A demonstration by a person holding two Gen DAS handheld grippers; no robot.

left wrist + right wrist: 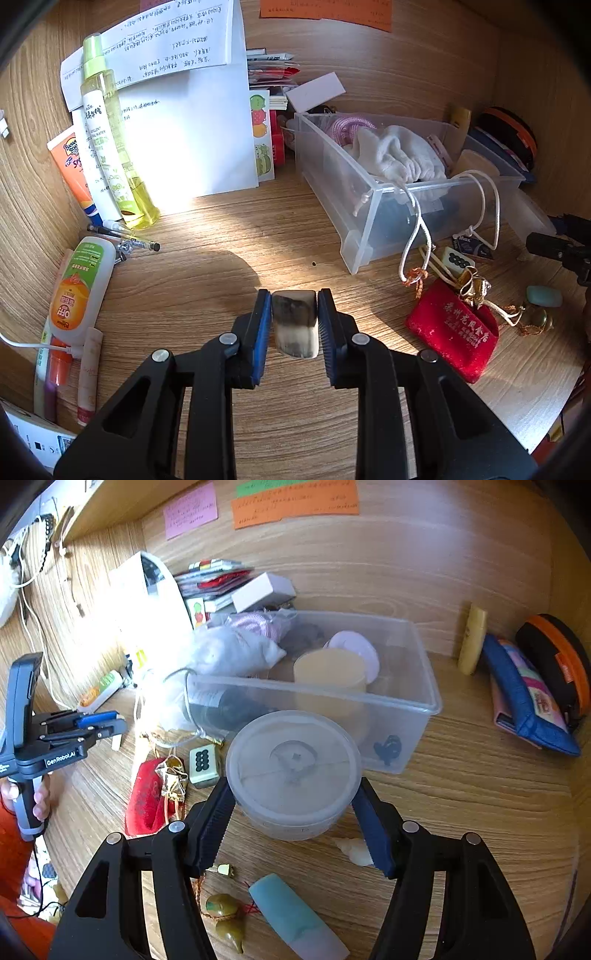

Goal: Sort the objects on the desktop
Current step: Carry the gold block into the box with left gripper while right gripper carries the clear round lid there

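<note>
Right tongs [293, 805] | I am clasping the round lidded tub [293, 771] by its sides ahead of the clear bin [424, 701]; light, slick | left tongs [294, 325] are clenching a small stone block [295, 323], hard, above the worktop [207, 288].

We run two matching handheld grippers. Left gripper [294, 325]: black plastic linkage arms w/ triangular cutouts, round silver pivot pins, blue ribbed pads [258, 336]. Right gripper [295, 823]: same black frame, silver pins, blue serrated pads [373, 830]. From the right cam, the left unit shows a grey-and-black grip, upright black block on top, white "GenRobot.AI" lettering. Our sleeve [13, 845] is orange-red.
</note>
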